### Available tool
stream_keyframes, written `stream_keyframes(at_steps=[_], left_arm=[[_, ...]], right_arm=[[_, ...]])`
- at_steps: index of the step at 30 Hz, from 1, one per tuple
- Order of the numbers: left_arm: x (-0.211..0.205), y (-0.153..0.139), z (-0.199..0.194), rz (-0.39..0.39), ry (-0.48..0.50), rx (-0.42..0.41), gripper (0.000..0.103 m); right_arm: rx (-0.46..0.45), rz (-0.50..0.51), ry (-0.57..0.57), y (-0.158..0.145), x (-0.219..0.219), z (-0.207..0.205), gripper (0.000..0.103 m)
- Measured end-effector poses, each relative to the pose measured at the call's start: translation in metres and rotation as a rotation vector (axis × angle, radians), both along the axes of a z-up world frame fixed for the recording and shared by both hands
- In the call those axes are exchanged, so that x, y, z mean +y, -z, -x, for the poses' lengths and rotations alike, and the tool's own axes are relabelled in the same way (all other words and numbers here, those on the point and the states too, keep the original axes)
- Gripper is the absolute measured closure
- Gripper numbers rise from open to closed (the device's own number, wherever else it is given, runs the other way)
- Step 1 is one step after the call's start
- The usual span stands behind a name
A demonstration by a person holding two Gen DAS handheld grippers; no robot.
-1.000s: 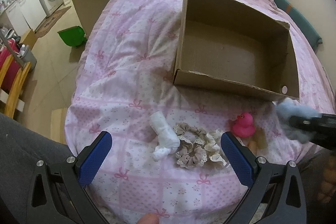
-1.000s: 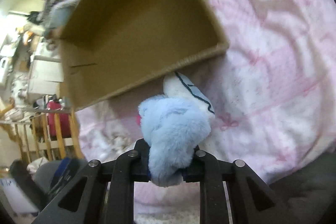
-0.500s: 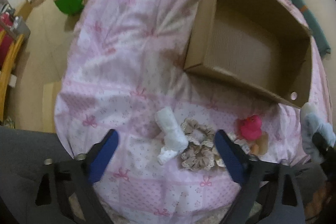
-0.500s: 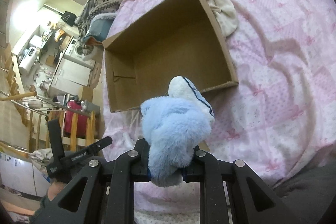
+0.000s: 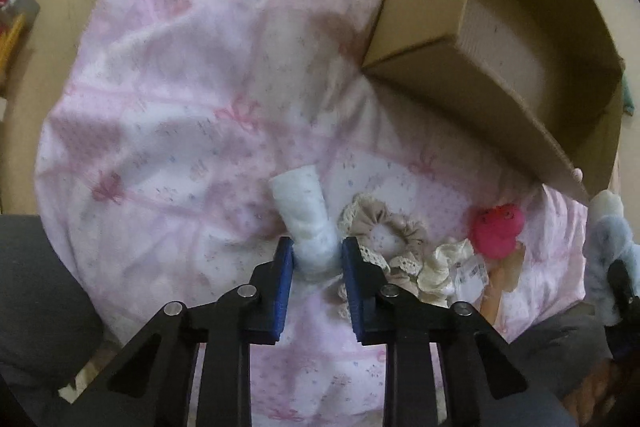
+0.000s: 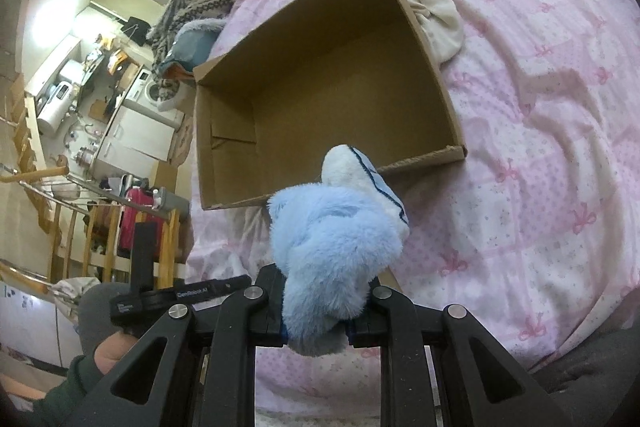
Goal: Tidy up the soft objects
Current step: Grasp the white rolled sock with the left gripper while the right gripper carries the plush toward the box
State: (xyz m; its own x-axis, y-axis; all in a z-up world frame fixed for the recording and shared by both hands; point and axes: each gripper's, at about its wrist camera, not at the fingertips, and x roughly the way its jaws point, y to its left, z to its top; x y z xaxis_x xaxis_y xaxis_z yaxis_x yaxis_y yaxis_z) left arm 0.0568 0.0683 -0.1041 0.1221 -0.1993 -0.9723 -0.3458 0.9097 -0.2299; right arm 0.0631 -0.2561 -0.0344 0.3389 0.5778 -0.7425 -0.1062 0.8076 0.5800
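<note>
Jaws pinch white roll (image 5: pixel 304 219), pointing away.

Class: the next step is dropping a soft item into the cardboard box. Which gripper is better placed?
Right. The right gripper holds the blue plush toy raised near the cardboard box; the left gripper is low on the bedspread, pinching the white cloth roll.

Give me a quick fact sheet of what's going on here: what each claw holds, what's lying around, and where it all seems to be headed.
Surface: pink bow-print bedspread
Left gripper: closed on a white rolled cloth that lies on the bedspread
Right gripper: clamped on a light blue plush toy, held in front of the box
Container: open cardboard box, nothing visible inside
Waiting on the bedspread: beige lace scrunchie, cream scrunchie, pink rubber duck
Likely next: plush goes into the box
</note>
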Motion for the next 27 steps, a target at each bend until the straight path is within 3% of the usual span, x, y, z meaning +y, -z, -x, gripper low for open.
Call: stream_keyframes(at_steps=[6, 20, 25, 27], left_arm=[[0.009, -0.026, 0.008, -0.041, -0.016, -0.085, 0.084], [-0.005, -0.031, 0.011, -0.135, 0.030, -0.106, 0.084], [-0.003, -0.041, 0.015, -0.112, 0.020, -0.120, 0.084], [-0.005, -0.065, 0.016, -0.098, 0.045, -0.177, 0.084]], right_arm=[[0.005, 0.008, -0.004, 0.001, 0.002, 0.000, 0.082], [-0.003, 0.092, -0.059, 0.004, 0.019, 0.004, 0.082], [-0.008, 0.091, -0.061, 0.004, 0.018, 0.005, 0.082], [-0.024, 0.066, -0.053, -0.004, 0.015, 0.008, 0.082]])
